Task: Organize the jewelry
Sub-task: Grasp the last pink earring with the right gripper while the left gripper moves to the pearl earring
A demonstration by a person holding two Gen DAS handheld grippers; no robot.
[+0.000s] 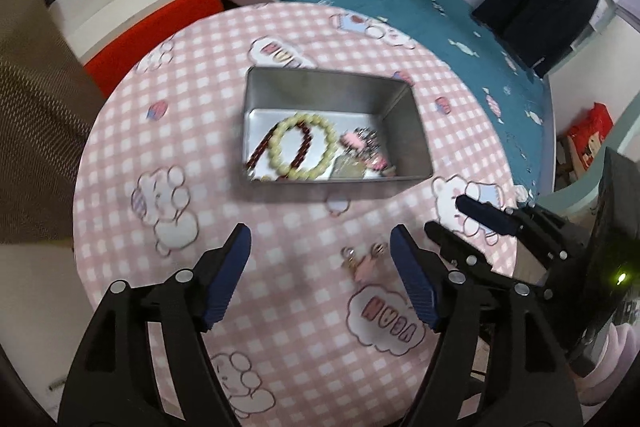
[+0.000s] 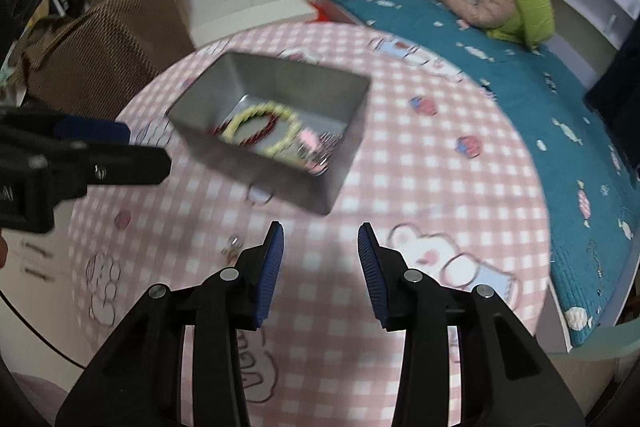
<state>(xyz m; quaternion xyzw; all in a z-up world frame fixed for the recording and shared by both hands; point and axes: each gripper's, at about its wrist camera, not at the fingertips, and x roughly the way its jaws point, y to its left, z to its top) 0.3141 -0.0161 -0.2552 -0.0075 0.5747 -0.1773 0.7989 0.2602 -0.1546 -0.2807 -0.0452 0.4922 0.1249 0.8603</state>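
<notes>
Left tool (image 1: 320, 241) spread above earrings (image 1: 362, 259)

Motion blur smears the metal tin (image 2: 276, 131) and the bracelets inside it. Near the tin on the desk (image 1: 132, 131), a small pink trinket (image 1: 362, 261) is too blurred to identify.

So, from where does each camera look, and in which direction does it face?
Left wrist: sits on the left gripper, looks steeply down along its open fingers at the metal tin and a small trinket on the checked tablecloth; the right gripper's tips enter at the right edge.
Right wrist: sits on the right gripper, facing down toward the same tin from its near right corner; the left gripper enters at the left edge.
Shared: tin, pale bead bracelet, trinket, tablecloth, bed.
</notes>
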